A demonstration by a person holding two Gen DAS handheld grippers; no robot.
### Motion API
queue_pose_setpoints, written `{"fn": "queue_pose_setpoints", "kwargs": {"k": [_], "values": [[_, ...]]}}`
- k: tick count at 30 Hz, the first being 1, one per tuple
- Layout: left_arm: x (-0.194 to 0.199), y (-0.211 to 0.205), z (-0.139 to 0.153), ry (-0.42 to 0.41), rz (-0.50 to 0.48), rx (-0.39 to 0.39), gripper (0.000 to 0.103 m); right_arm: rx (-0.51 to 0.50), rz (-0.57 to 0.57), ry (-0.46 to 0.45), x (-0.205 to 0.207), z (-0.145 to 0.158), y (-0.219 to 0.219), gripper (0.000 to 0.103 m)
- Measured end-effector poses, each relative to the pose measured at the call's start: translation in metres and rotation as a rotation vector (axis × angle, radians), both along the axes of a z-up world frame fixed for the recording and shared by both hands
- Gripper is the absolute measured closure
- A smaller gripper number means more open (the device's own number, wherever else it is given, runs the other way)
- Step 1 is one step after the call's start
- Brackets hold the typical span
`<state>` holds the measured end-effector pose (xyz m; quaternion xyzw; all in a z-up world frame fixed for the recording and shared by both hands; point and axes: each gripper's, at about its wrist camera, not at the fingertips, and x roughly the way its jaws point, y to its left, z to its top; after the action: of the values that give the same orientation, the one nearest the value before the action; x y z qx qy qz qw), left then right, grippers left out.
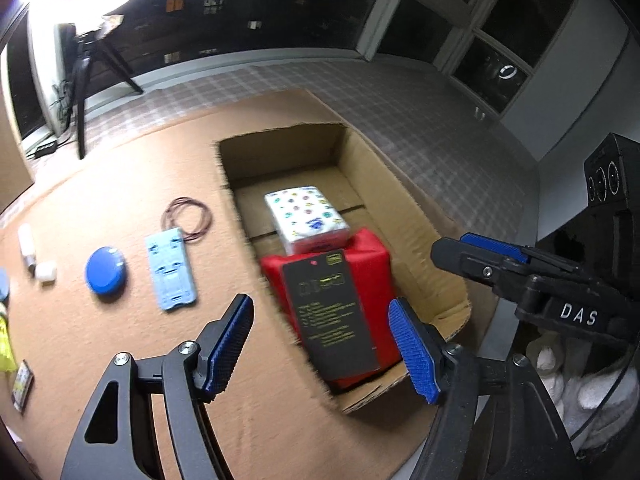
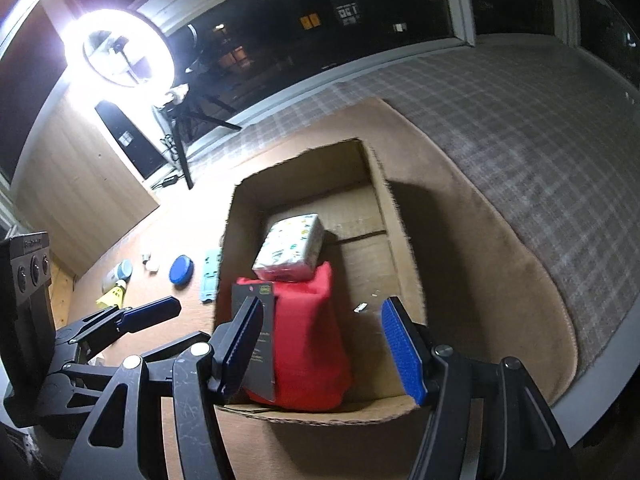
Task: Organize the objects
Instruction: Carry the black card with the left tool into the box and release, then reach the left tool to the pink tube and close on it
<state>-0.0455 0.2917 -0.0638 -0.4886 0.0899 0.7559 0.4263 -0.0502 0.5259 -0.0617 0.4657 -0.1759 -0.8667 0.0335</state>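
An open cardboard box [image 1: 404, 200] [image 2: 404, 248] sits on a tan mat. Inside lie a red pouch with a black card label [image 1: 336, 312] [image 2: 308, 340] and a patterned white tissue pack [image 1: 308, 220] [image 2: 290, 250] resting on the pouch's far end. My left gripper [image 1: 324, 348] is open and empty, just above the box's near end over the pouch. My right gripper [image 2: 322, 348] is open and empty above the pouch; it also shows at the right of the left wrist view [image 1: 480, 252]. Left of the box lie a light blue card holder [image 1: 171, 270], a blue round lid [image 1: 105, 270] and a loop of thin cord [image 1: 188, 218].
More small things lie at the mat's left: a white tube [image 1: 27, 242], a white cap [image 1: 46, 272], a yellow item [image 2: 110, 298] and a small booklet [image 1: 22, 386]. A ring light on a tripod [image 2: 124, 52] stands at the back left. A checked cloth [image 2: 520, 140] covers the far and right side.
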Motion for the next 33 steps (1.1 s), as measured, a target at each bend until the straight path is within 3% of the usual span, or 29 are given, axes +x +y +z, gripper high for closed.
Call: {"fn": "queue_pose_setpoints", "kwargs": {"k": [9,22,27,33], "values": [[-0.032,-0.074,-0.005,0.004,0.146,-0.030,0.030,-0.003,0.130,0.003,-0.025,0.007,-0.055,0.045],[-0.114,-0.202,-0.008,-0.004,0.411,-0.060,0.033,-0.004,0.377,0.030,-0.086,0.018,-0.167,0.045],[-0.157,-0.223,-0.009,-0.014,0.479,-0.065,0.044,0.023,0.406,0.035,-0.112,0.013,-0.201,0.045],[-0.206,-0.225,-0.022,-0.046,0.527,-0.070,0.046,0.016,0.450,-0.008,-0.133,-0.006,-0.234,0.045]]}}
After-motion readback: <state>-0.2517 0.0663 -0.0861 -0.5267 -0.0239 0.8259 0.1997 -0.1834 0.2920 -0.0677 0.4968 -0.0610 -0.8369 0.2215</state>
